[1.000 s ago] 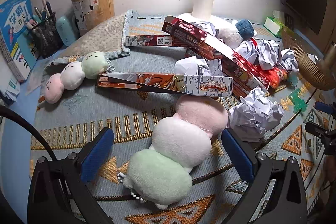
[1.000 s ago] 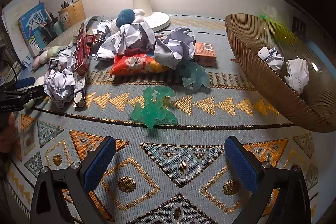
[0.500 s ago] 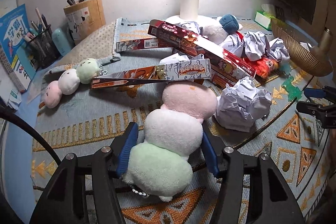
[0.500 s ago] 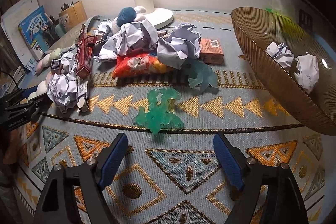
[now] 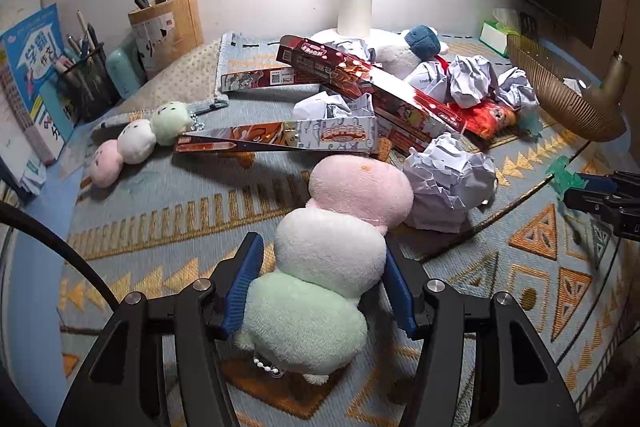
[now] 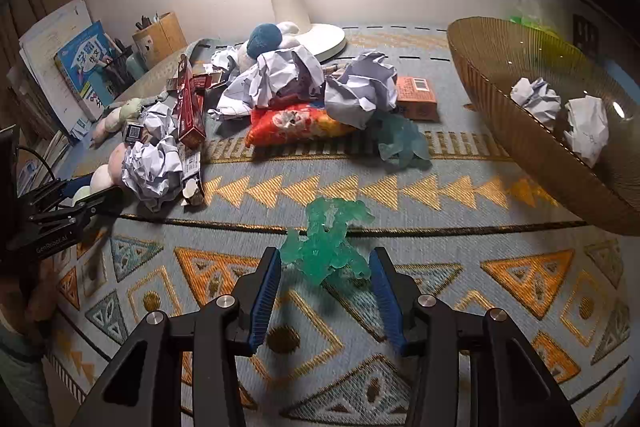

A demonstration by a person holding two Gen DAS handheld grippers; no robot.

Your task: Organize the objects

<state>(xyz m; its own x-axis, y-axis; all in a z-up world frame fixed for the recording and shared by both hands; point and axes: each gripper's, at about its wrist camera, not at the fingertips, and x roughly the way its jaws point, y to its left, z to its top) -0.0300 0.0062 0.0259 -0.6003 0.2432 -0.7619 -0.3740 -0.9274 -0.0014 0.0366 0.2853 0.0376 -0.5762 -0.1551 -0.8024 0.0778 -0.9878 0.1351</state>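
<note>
Left wrist view: left gripper clamped on the plush, a three-ball toy, pads pressing the white middle ball from both sides. Its long axis ran straight ahead along the fingers, green end nearest the camera, pink end far, touching a paper ball just right of it. Judgement: grip is crosswise to the axis, so a lift should carry it level. A second ago the jaws stood wide with the plush loose between them; half a second ago they had already closed.

Right wrist view: right gripper jaws closing, at middling width, the green toy between the tips on the mat, right of the plush. Contact with the pads could not be told. A second ago the jaws were wide and the toy lay well ahead.
</note>
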